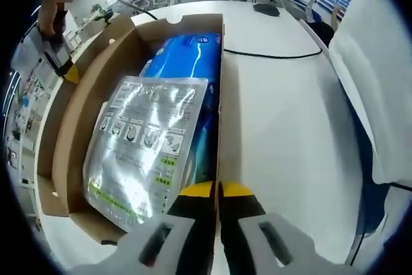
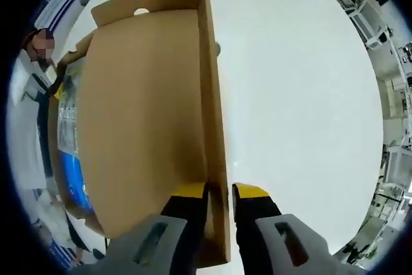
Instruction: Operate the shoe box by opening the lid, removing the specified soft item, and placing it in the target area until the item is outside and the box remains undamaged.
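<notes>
In the left gripper view, the cardboard shoe box (image 1: 77, 114) lies open on the white desk (image 1: 283, 127). Inside it a silver foil pouch (image 1: 138, 146) printed with small pictograms rests on top of a blue soft pack (image 1: 190, 56), which fills the far part of the box and runs down beside the right wall. The left tool (image 1: 217, 191) has its yellow-tipped jaws almost closed on the thin right wall of the box (image 1: 221, 94), one jaw inside the box and one outside. A black cable (image 1: 270, 55) crosses the desk beyond the box, and a white chair back (image 1: 370, 82) stands at the right. A person's upper body stands at the far left, partly cut off.

In the right gripper view the raised lid (image 2: 148, 127) shows as a broad brown panel with a finger hole near its far edge. The right tool (image 2: 219, 198) straddles the lid's side flange, its jaws narrowly parted with the cardboard edge between them. Only a strip of the blue soft pack (image 2: 71, 165) and a sliver of printed pouch peek out to the left of the lid; the rest of the contents is hidden behind it. The bare desk (image 2: 302, 94) stretches away to the right, and the furniture along the far rim is too small to make out.
</notes>
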Demonstrator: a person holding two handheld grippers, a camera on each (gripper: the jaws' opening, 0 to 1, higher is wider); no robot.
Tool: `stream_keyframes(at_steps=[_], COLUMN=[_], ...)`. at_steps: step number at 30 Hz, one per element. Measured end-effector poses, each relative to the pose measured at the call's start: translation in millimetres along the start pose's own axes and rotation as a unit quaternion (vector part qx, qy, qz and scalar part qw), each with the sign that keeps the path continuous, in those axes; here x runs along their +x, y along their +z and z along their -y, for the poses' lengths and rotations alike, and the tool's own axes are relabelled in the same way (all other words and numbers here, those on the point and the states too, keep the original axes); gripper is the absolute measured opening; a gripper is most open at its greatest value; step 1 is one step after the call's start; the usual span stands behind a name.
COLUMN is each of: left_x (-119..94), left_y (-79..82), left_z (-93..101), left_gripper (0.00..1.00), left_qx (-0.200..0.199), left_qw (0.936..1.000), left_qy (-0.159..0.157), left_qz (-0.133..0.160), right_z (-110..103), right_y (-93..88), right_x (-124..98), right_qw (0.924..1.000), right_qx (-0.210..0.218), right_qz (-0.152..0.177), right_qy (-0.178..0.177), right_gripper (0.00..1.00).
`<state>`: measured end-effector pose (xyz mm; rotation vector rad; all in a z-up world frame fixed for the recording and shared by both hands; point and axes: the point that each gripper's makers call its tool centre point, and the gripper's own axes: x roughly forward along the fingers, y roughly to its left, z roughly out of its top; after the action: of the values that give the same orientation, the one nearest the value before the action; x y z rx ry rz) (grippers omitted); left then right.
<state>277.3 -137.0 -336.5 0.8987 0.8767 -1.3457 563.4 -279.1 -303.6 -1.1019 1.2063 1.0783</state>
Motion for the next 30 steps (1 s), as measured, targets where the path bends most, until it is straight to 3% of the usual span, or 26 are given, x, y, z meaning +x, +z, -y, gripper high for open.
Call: stream_keyframes(at_steps=[3,5,10,18,30], left_x=[0,1,1,1,1], left_y=[0.2,0.2,0.3,1.0,1.1], left_z=[-0.2,-0.6,-0.7,-0.5,0.1], left_gripper=[0.01,0.01,0.01,0.01,0.01], left_qx=[-0.001,-0.001,-0.002,-0.002,0.0], left_qw=[1.0,1.0,1.0,1.0,1.0], left_qy=[0.0,0.0,0.0,0.002,0.003], left_qz=[0.0,0.0,0.0,-0.001,-0.004], right_z=[-7,-1,-6,-16,-13], right_y=[-1.1,-3.3,-8.1,-8.8,-11.2], right_x=[0,5,7,5,6], right_qw=[0.999,0.9996,0.9994,0.9995,0.9999], right_qx=[0.041,0.017,0.006,0.002,0.006], right_qz=[-0.005,-0.008,-0.018,-0.017,0.002], right_qy=[0.017,0.022,0.028,0.026,0.015], right_gripper=[0.15,0.18,0.19,0.21,0.22])
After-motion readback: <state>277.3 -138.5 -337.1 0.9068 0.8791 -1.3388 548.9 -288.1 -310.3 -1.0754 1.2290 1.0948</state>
